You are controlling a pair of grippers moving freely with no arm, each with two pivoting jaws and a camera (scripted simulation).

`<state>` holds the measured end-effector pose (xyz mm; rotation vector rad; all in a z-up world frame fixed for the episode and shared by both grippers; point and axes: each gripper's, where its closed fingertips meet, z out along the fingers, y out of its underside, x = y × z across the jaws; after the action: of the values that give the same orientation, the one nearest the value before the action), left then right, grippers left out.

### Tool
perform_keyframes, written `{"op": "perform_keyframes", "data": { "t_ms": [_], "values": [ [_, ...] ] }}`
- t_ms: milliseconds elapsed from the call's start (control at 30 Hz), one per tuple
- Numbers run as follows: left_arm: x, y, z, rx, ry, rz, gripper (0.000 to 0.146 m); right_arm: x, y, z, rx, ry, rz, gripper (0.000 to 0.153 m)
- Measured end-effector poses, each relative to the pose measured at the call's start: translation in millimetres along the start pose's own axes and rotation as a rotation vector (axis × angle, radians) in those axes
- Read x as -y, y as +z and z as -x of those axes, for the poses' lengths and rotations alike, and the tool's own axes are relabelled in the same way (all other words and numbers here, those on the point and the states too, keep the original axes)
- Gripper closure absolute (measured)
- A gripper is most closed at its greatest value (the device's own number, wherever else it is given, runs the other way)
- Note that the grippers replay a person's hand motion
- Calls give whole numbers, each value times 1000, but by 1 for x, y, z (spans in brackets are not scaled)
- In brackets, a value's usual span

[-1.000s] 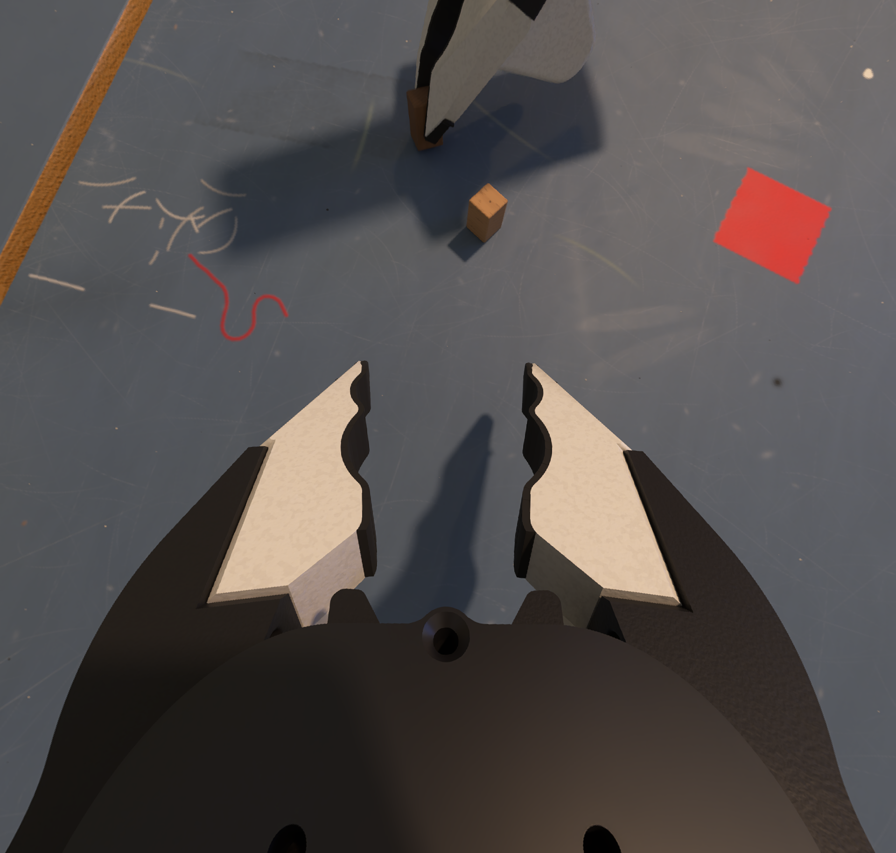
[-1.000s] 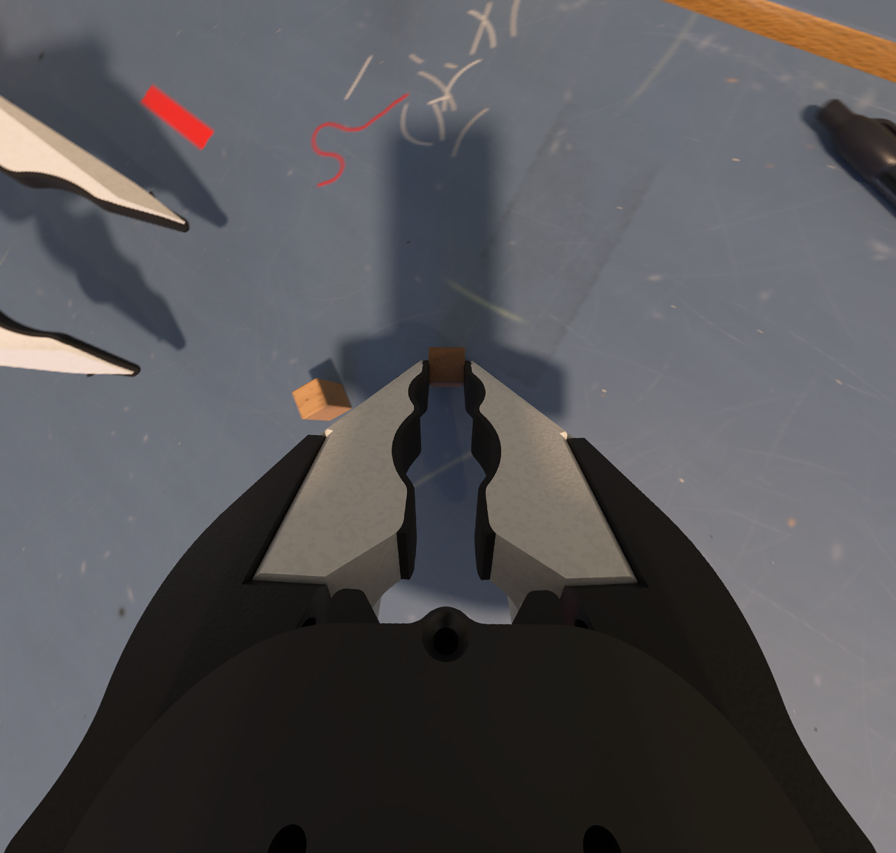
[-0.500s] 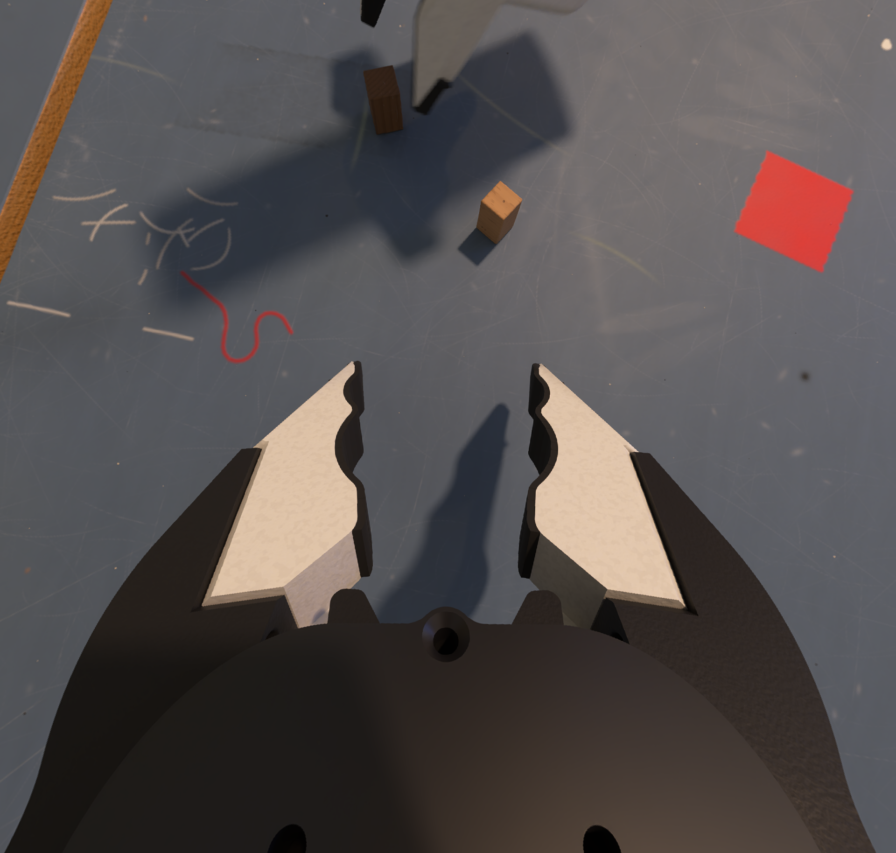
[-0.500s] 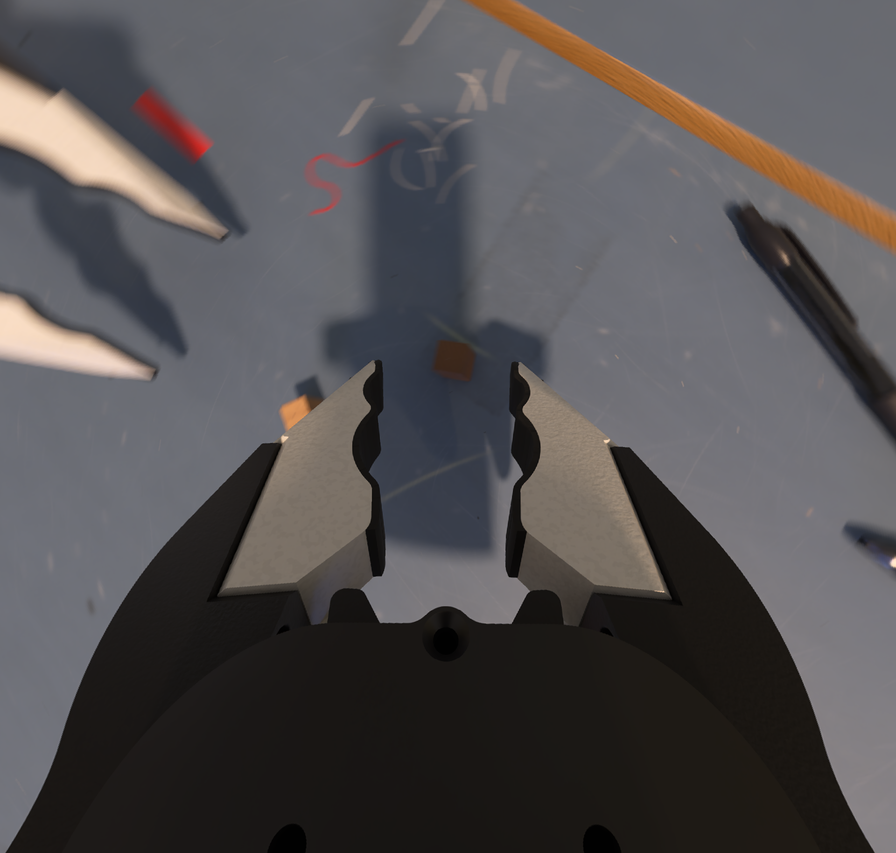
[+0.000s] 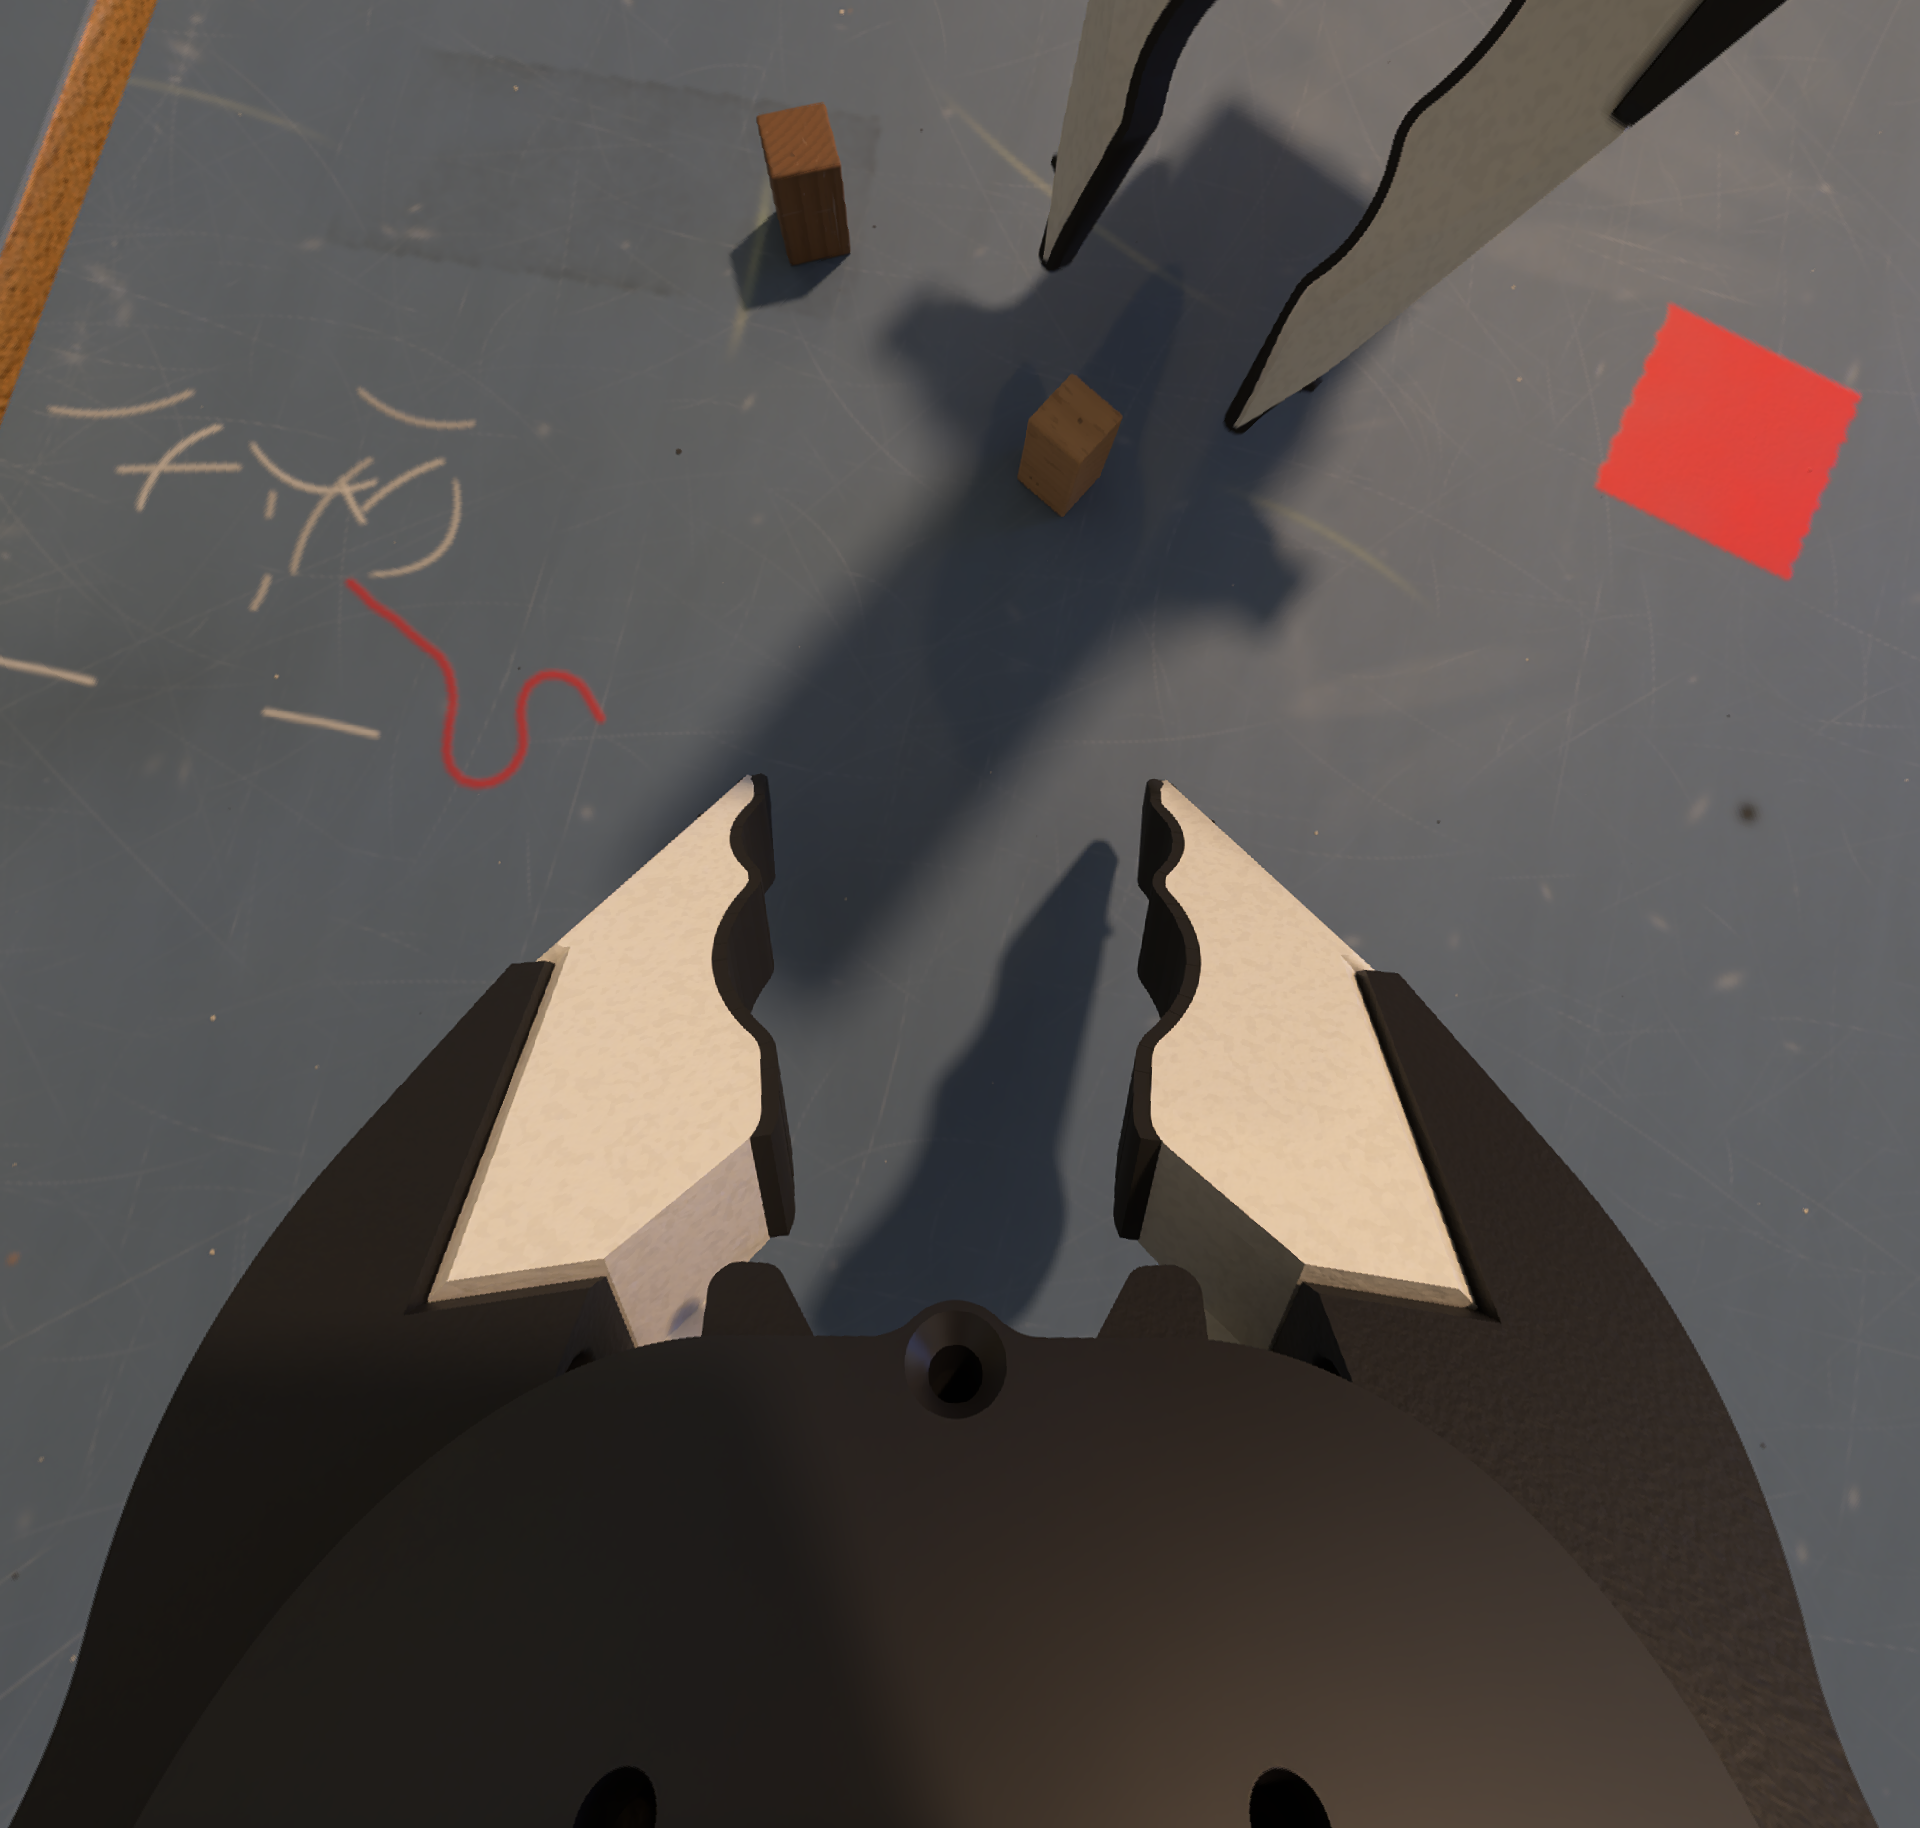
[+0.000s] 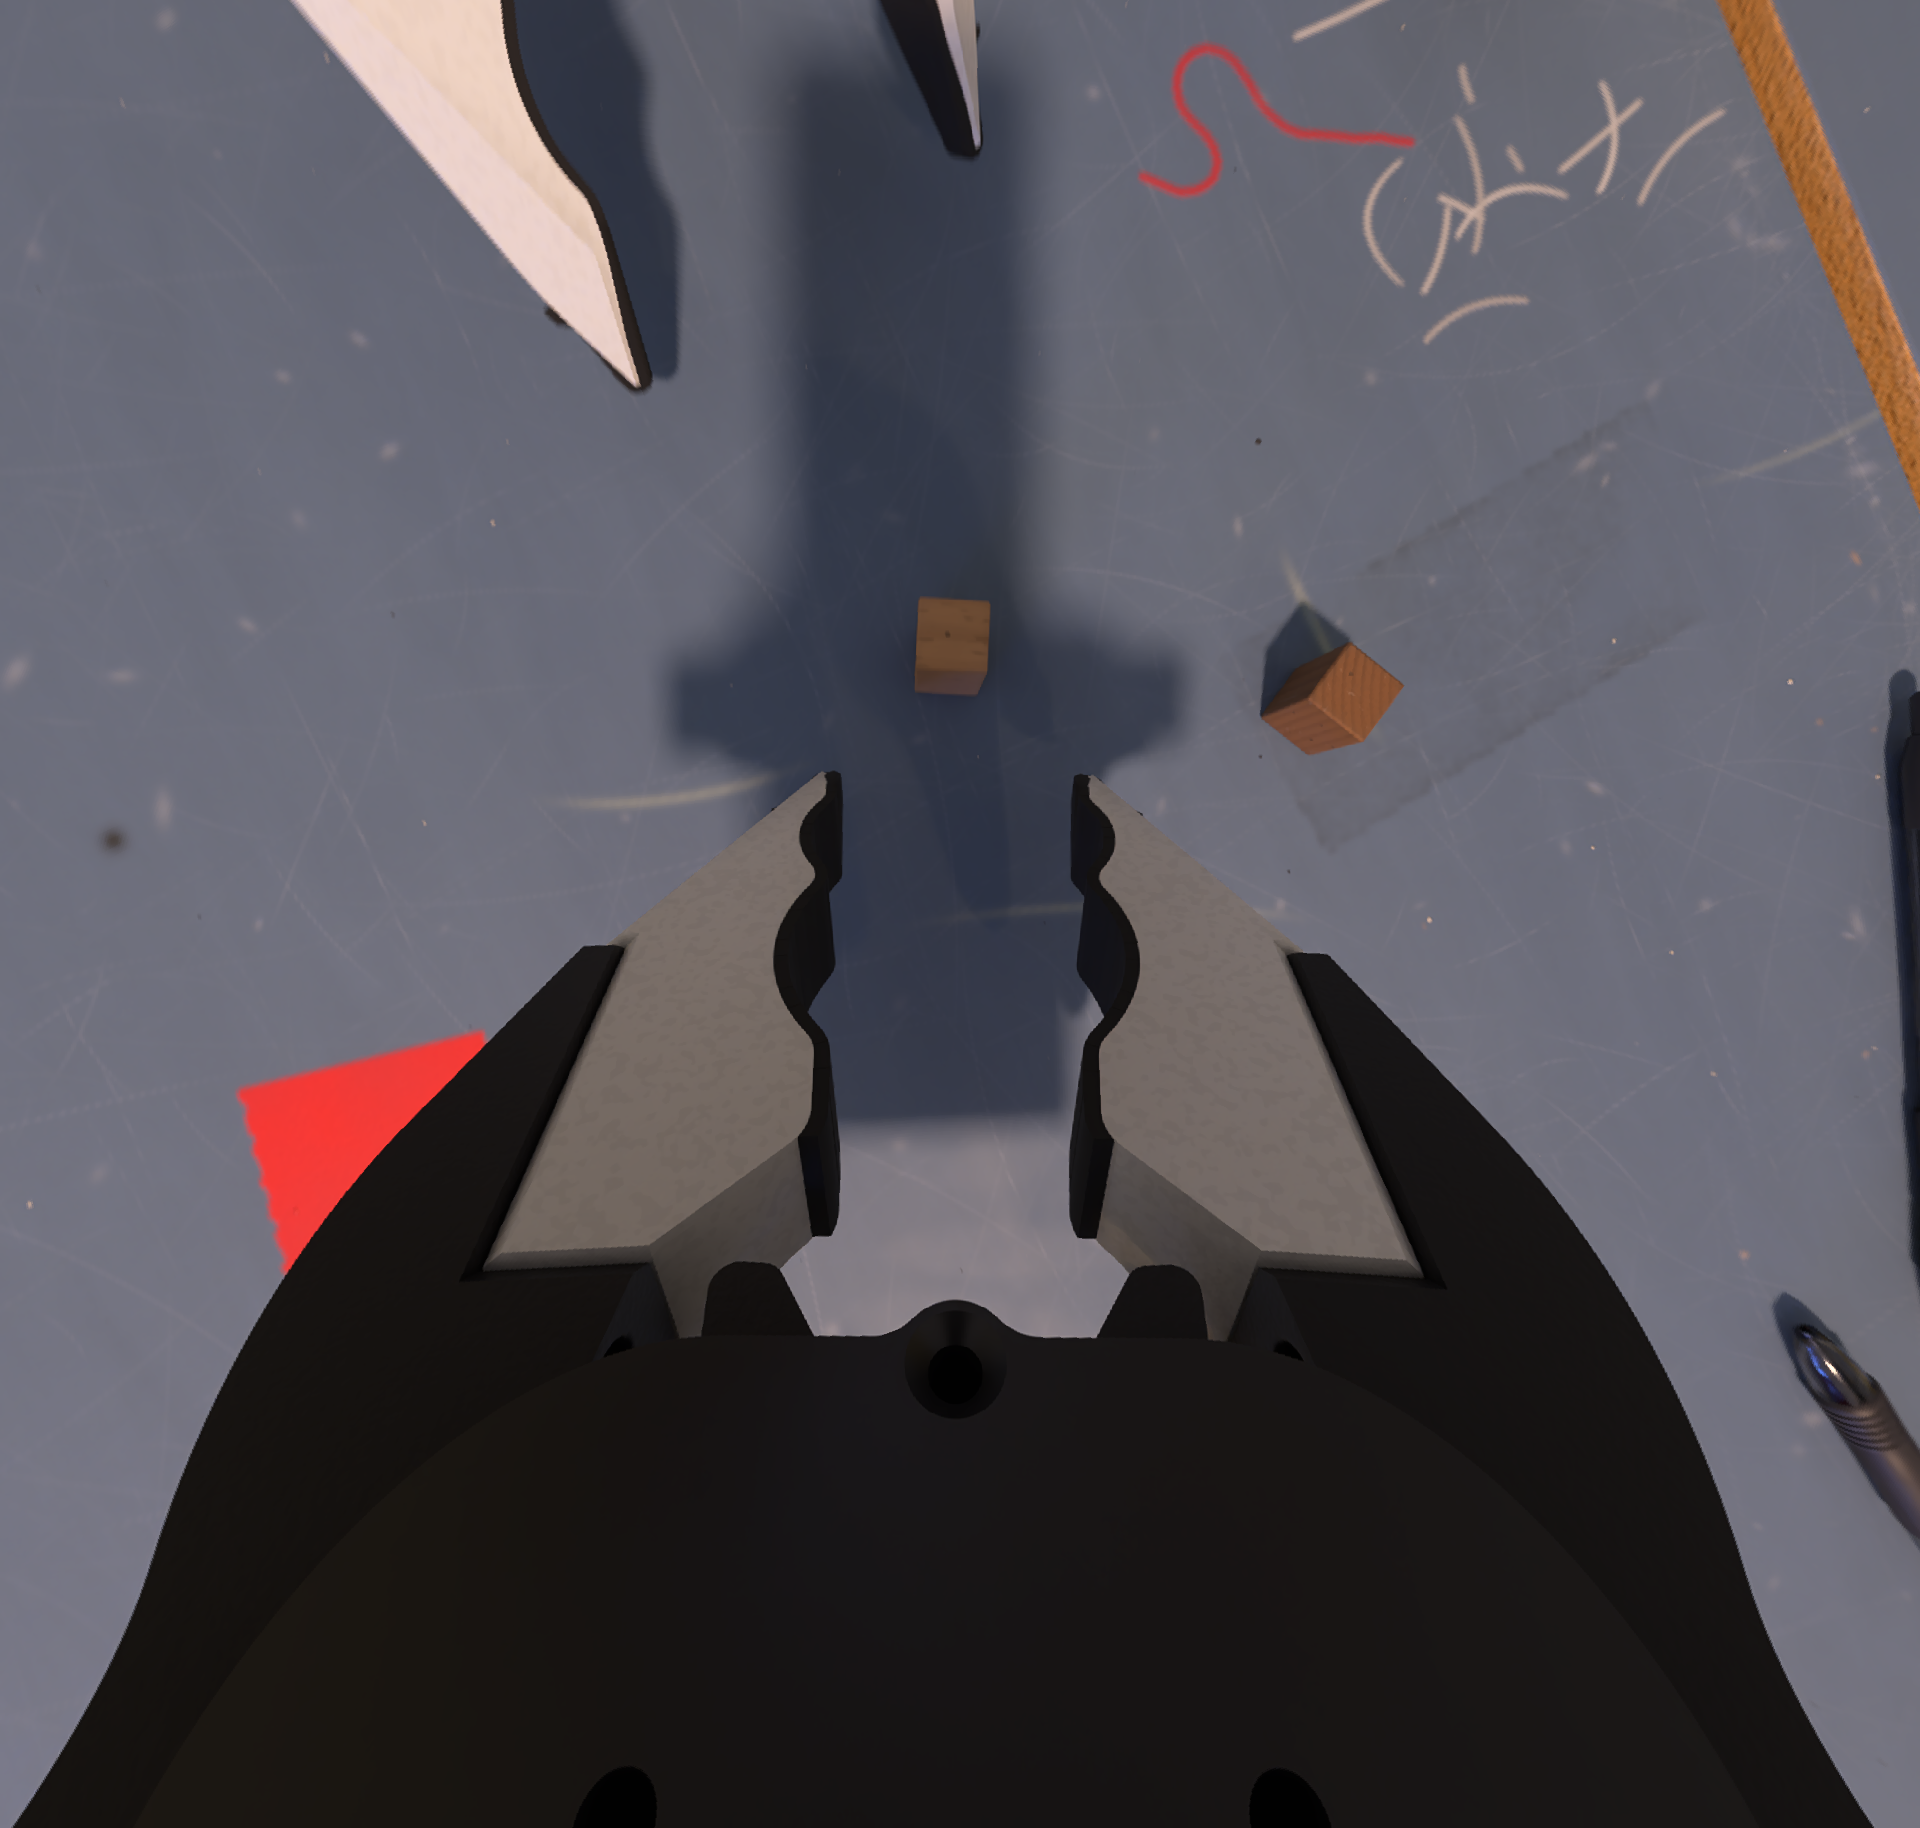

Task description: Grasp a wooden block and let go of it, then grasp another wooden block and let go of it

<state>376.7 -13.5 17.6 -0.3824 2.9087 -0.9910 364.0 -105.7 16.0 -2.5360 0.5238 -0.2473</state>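
Note:
Two wooden blocks stand on the blue-grey table. The lighter block lies straight ahead of my right gripper, which is open, empty and above the table. The darker block stands apart, to the right in the right wrist view. My left gripper is open and empty, well short of both blocks. The right gripper's fingers show at the top of the left wrist view, beside the lighter block. The left gripper's fingers show at the top of the right wrist view.
A red square patch lies flat on the table. An orange stripe runs along one side, with chalk marks and a red squiggle nearby. A dark pen and a metal-tipped pen lie at the right edge.
My right gripper let go of the darker block, opened, rose and swung round to face the lighter block. The darker block stands free. My left gripper stayed open and barely moved.

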Motion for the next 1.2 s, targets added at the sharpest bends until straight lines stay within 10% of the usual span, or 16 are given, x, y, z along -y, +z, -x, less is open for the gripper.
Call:
{"op": "perform_keyframes", "data": {
  "t_ms": [1200],
  "values": [
    [4, 4, 5, 9, -35, -24, 80, 24, 18, -1, 38, 4, -76, 140]
  ]
}}
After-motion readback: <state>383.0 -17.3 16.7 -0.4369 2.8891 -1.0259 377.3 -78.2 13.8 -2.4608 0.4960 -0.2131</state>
